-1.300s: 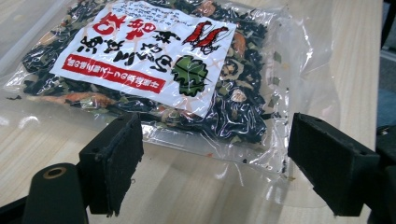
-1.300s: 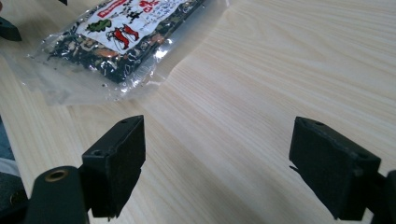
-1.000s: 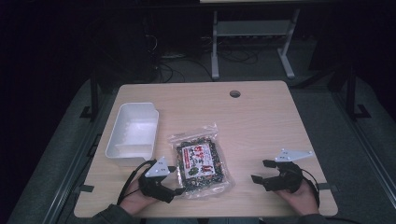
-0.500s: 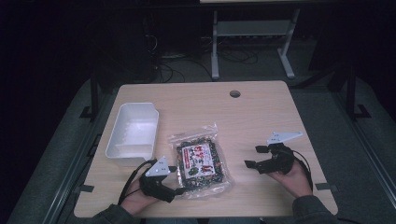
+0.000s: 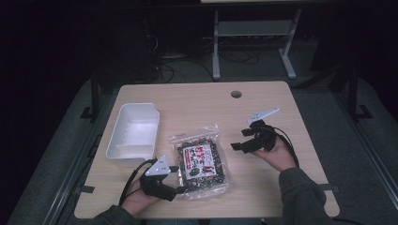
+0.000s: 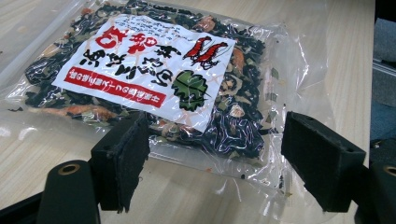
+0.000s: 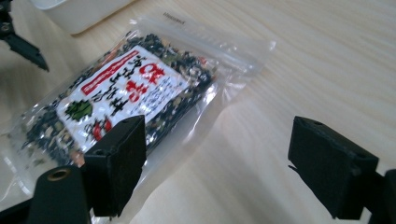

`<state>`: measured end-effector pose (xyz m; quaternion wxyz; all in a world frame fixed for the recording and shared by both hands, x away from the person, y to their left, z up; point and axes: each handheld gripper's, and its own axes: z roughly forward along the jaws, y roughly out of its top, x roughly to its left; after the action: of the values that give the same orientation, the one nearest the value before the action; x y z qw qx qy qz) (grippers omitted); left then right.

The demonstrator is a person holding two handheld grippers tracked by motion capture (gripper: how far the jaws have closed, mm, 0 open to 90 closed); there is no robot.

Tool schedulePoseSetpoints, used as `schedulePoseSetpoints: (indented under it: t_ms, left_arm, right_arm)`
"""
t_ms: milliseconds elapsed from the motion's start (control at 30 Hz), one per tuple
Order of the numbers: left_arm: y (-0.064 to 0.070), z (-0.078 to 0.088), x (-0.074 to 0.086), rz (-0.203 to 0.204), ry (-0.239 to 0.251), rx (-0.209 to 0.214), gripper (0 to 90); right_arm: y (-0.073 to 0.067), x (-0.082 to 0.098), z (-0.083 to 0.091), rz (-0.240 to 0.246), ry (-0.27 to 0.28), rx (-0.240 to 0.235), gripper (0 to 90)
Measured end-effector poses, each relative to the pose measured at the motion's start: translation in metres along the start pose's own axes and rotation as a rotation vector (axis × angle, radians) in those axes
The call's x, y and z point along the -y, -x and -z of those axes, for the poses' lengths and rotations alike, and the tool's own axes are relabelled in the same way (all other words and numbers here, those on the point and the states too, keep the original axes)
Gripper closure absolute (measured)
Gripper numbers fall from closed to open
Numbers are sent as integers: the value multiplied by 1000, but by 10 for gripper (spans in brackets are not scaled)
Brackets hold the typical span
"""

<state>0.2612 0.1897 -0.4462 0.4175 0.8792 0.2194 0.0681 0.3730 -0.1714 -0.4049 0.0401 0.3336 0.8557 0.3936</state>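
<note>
A person sits at the near edge of a pale wooden tabletop [image 5: 197, 101] in a dim room, a black two-jaw hand-held gripper in each hand. Flat in the middle of the near half lies a clear plastic bag of dark dried mix with a white-and-red printed label [image 5: 201, 161], its sealed top edge pointing away from the person. To its left, close but not touching, stands an empty white rectangular plastic tub [image 5: 133, 134], its long side running away from the person.

The left hand-held gripper [image 5: 177, 179] rests low at the bag's near left corner, with a grey three-cornered plate on top and a black cable looping back to the wrist. In the left gripper view its jaws stand wide apart, one on each side of the bag's near edge, with the label [image 6: 147, 67] straight ahead between them; the pads hold nothing, and I cannot tell whether they touch the plastic.

The right hand-held gripper [image 5: 238, 139] is held up off the wood to the right of the bag, clearly apart from it, tipped toward the bag with its grey plate raised. In the right gripper view its jaws are also spread wide and empty, with bare wood between them and the bag [image 7: 126, 95] off to the left ahead.

A round cable hole [image 5: 236, 94] sits near the far edge. Beyond the tabletop, a grey metal stand [image 5: 253, 40] and tangled cables lie on the dark floor.
</note>
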Motion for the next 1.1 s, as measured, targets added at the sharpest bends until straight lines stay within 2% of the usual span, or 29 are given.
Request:
schedulePoseSetpoints:
  t_ms: [233,467,533,733,833,900,1100]
  left_arm:
    - [0,-2,0,-8,-16,4,234]
    - [-1,-5,-1,-8,-27,0,243]
    - [-2,-5,-1,-6,-29,1,245]
    - [-4,-7,-2,-4,-35,9,288]
    - [-4,-10,-2,-3,-46,12,299]
    - [-4,-12,-2,-1,-60,11,299]
    - [-5,-17,-1,-2,-79,9,308]
  right_arm:
    - [14,-31,-21,-22,-8,-25,197]
    - [28,-57,-48,-28,-67,-19,230]
    - [31,-60,-57,-29,-55,-18,273]
    - [38,-65,-87,-58,-127,-2,290]
    - [42,-64,-99,-76,-142,-10,302]
    - [45,-62,-105,-101,-131,-32,321]
    - [52,-57,-115,-141,-134,-64,384]
